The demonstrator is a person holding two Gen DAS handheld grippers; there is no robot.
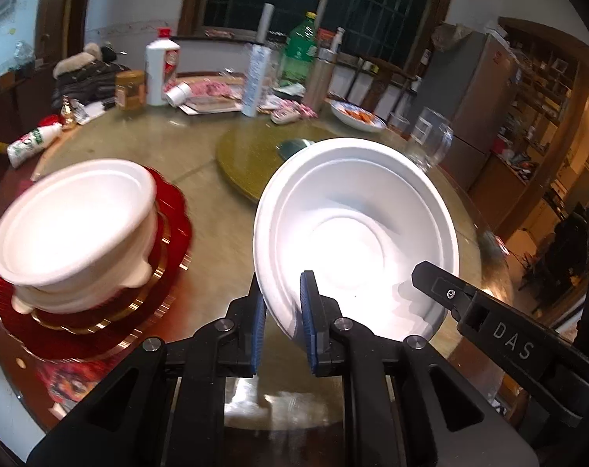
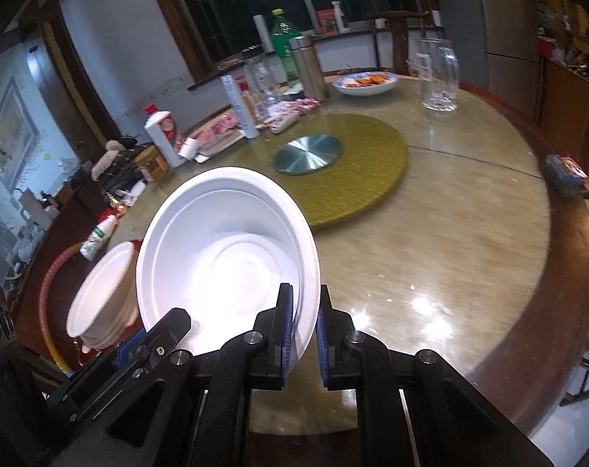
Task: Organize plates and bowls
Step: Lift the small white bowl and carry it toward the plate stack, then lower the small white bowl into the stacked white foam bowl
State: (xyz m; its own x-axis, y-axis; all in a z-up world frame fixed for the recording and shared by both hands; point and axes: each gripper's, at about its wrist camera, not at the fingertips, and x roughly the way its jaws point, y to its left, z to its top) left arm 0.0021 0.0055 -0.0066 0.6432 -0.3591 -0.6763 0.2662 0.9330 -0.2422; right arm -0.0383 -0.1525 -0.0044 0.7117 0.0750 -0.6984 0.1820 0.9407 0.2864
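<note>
Left wrist view: the left tongs (image 1: 280, 307) are clamped on the near-left rim of a white bowl (image 1: 356, 233), one blue pad (image 1: 308, 311) inside the rim and the other outside. The right tongs (image 1: 430, 272) reach in from the right edge to the same bowl's near-right rim. In the right wrist view the right tongs (image 2: 306, 327) are closed on that rim of the bowl (image 2: 232, 257), a pad on each side of it, and the left tongs (image 2: 154, 334) show at the lower left. The bowl is tilted, its opening toward the cameras, held clear above the round bench (image 2: 450, 257). To its left, a stack of white bowls (image 1: 76, 229) stands on a red, gold-edged plate (image 1: 111, 334) near the bench edge. Further out lie a green round mat (image 2: 364, 179) with a metal disc (image 2: 308, 153) at its middle, a glass jar (image 2: 438, 74), a dish of orange food (image 2: 366, 81), a green bottle (image 2: 284, 44) and a white bottle with a red cap (image 2: 162, 132)
</note>
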